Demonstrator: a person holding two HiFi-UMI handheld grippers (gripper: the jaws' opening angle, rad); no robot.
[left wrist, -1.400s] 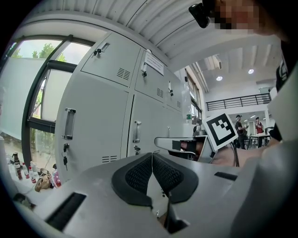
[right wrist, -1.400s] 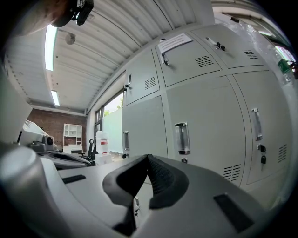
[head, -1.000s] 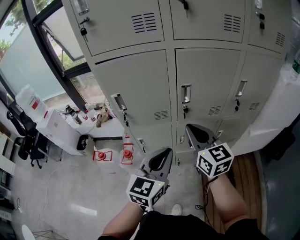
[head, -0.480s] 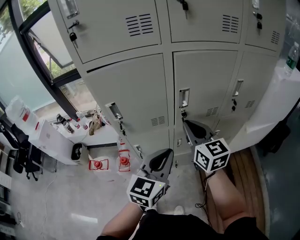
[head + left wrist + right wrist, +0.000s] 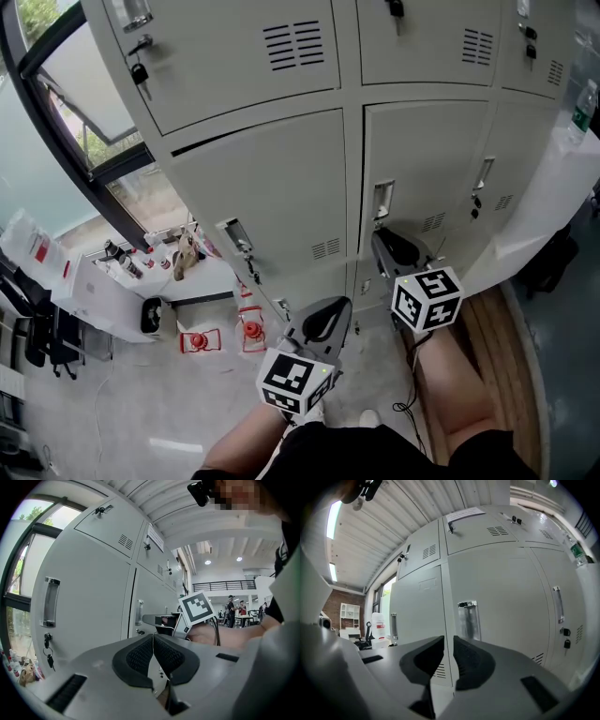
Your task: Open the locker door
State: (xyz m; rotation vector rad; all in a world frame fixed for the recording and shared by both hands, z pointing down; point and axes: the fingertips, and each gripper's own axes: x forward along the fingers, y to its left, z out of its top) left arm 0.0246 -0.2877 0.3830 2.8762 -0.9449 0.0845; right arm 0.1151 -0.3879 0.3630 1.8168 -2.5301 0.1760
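Right hand-held gripper [image 5: 382,237] sits nearer the chrome handle [image 5: 382,200] of the locker door [image 5: 427,159]; jaws opening, empty. Left hand-held gripper [image 5: 336,309]: textured pads [image 5: 139,657] together.

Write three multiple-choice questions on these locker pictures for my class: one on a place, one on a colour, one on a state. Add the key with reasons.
1. The right gripper is nearest a locker handle in which column? A left B middle C right
2. What colour are the locker doors? A blue B light grey C red
3. On the left gripper, how do the jaws stand? A wide apart B closed on a handle C together, empty

Key: B, its opening jaws, with nothing between them, sit just below the middle column's handle; B, every door is pale grey; C, the pads meet with nothing between them.
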